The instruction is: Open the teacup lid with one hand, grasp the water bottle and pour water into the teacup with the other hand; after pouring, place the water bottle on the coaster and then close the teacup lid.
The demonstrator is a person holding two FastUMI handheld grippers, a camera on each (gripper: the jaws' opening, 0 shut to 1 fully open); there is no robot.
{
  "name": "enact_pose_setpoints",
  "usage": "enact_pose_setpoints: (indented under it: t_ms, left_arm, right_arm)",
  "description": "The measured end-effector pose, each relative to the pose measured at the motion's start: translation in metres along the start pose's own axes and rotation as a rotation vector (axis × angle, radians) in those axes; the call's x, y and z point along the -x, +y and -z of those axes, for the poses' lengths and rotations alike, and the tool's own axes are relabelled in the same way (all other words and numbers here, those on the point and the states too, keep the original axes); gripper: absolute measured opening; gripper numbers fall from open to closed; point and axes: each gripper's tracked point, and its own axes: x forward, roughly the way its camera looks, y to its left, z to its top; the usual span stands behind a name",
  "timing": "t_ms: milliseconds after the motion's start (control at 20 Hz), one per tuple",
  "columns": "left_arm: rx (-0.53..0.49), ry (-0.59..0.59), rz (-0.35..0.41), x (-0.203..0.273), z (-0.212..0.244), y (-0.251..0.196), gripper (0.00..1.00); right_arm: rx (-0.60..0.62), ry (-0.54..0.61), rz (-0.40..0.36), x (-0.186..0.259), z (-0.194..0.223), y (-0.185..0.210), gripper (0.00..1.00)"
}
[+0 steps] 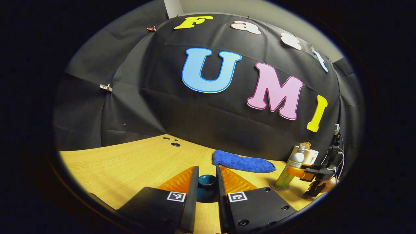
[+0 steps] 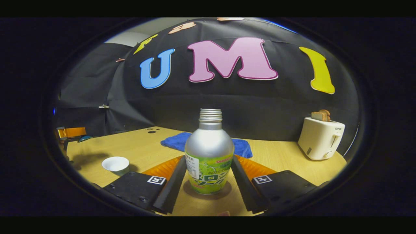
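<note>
We look from low over the worktop in both views, facing the booth's back wall. Both share the blue cloth and bottle, close in the right gripper view's centre, farther off at the left view's lower right.

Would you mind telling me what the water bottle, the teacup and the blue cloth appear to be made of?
Water bottle: probably aluminium, judging by its matte silver shoulder and threaded neck, with a glossy green printed label. Teacup: looks like white glazed ceramic, smooth and evenly lit, though plastic is possible. Blue cloth: soft, fuzzy pile suggests microfibre or terry.

I see a wooden table carrying a blue cloth, toaster, white teacup and the bottle on its coaster.
</note>
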Motion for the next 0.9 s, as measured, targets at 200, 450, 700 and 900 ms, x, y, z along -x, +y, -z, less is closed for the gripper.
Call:
enact_pose_setpoints:
  t_ms: [200, 450, 700, 900]
  left_arm:
    - [-0.01, -0.003, 0.002, 0.0, -0.001, -0.003, 0.33]
    - [-0.039, -0.001, 0.032, 0.002, 0.001, -0.021, 0.33]
    - [-0.039, 0.005, 0.148, -0.002, 0.003, -0.066, 0.33]
    - [-0.059, 0.038, 0.244, -0.019, 0.016, -0.101, 0.33]
  right_arm:
    - [-0.053, 0.04, -0.003, 0.004, 0.014, -0.001, 0.84]
    - [-0.072, 0.033, 0.01, 0.041, 0.01, -0.004, 0.92]
    - [0.022, -0.075, 0.081, 0.103, -0.013, -0.017, 0.93]
    - [0.052, -0.113, 0.138, 0.141, -0.006, -0.025, 0.95]
